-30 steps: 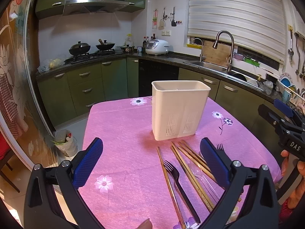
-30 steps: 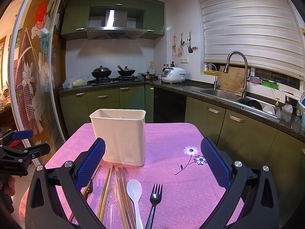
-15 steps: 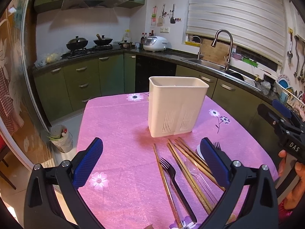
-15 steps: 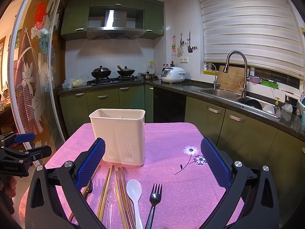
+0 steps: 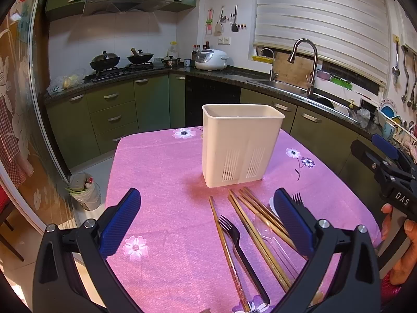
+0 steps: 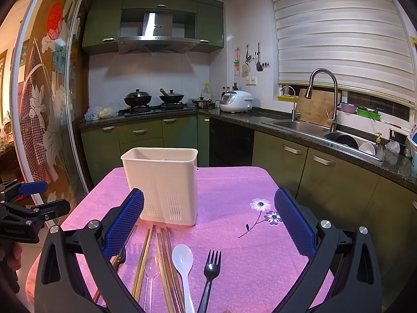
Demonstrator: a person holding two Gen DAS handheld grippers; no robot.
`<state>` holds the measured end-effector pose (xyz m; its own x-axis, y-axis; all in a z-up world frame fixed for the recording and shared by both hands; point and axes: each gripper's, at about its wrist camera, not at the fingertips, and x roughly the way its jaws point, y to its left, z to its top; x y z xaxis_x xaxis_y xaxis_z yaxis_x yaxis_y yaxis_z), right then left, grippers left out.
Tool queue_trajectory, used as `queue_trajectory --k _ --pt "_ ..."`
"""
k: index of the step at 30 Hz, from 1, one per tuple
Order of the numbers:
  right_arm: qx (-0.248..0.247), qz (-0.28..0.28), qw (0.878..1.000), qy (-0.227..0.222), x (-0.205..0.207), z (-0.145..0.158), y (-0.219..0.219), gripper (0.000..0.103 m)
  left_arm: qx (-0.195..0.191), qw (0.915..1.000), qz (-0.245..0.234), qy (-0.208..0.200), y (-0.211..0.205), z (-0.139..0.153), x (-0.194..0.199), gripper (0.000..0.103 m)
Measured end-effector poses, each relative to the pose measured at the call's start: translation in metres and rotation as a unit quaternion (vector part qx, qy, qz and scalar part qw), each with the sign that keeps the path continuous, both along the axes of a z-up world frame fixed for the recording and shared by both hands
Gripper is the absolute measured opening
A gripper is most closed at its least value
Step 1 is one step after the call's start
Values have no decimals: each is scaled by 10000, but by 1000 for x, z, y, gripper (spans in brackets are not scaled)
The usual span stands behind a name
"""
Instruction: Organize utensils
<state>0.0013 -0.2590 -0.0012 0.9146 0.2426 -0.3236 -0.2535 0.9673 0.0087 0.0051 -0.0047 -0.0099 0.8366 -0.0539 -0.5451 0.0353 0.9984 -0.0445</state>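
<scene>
Left wrist view is showing the left gripper (image 5: 206, 219) hanging released, jaws wide apart, above a row of utensils lying on the pink-clothed worktop (image 5: 161, 161). The chopsticks (image 5: 250, 224) and a black fork (image 5: 239, 242) are lying just near of the empty white caddy (image 5: 239, 148), which is standing upright at mid-worktop. The right gripper (image 6: 208, 224) is likewise hanging released and empty over the same row. The utensils are looking light, stiff and thin; the chopsticks seem likely to roll or slip, so a pinch across the mid-shaft, one item at a time, seems wisest. Right wrist view is revealing what the left largely hides behind its finger: a white spoon (image 6: 183, 263) and a second black fork (image 6: 211, 274) at the row's right end, plus a clear spoon (image 6: 151, 271) among the chopsticks. Left wrist view alone is showing the left-hand fork plainly.
</scene>
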Motion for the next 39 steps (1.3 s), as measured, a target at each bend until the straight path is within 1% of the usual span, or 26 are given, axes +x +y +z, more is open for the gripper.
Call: queue_trajectory --k 4,10,15,21,24,26,27,30,32,34,36,38,39 --pt "1 -7 10000 5 -1 2 -1 99 31 10000 -25 29 -3 -1 1 97" --pt "1 -15 10000 21 -2 1 0 99 -32 9999 -97 110 -5 -4 3 97" --pt "36 -46 10000 54 -2 -1 -3 99 -229 9988 -110 421 -4 -10 11 97" --pt "44 -49 9999 101 -2 -3 -5 99 -127 9984 -176 525 -11 -16 15 97" --pt "49 -48 9998 160 2 -2 -9 99 -52 9969 -250 747 -20 -25 22 97" --pt "53 -44 9998 184 2 -2 -10 99 7 9949 -297 965 -27 -35 30 97" --pt "55 -45 9998 194 3 -2 -10 99 17 9943 -277 1031 -29 -38 32 97" --pt "74 -35 9997 239 5 -4 -11 99 10 9900 -155 1403 -36 -57 42 97" --pt "73 -34 9996 269 9 -4 -13 99 14 9879 -68 1550 -41 -68 45 97" --pt "82 -35 9995 299 13 -3 -15 99 134 9860 11 1664 -48 -80 45 97" --pt "83 -43 9995 317 15 -4 -16 99 153 9854 -25 1697 -53 -87 44 94" --pt "83 -44 9994 335 17 -5 -17 99 67 9846 -58 1749 -56 -94 45 80" --pt "85 -43 9994 346 18 -5 -17 99 30 9838 -42 1791 -56 -96 47 77"
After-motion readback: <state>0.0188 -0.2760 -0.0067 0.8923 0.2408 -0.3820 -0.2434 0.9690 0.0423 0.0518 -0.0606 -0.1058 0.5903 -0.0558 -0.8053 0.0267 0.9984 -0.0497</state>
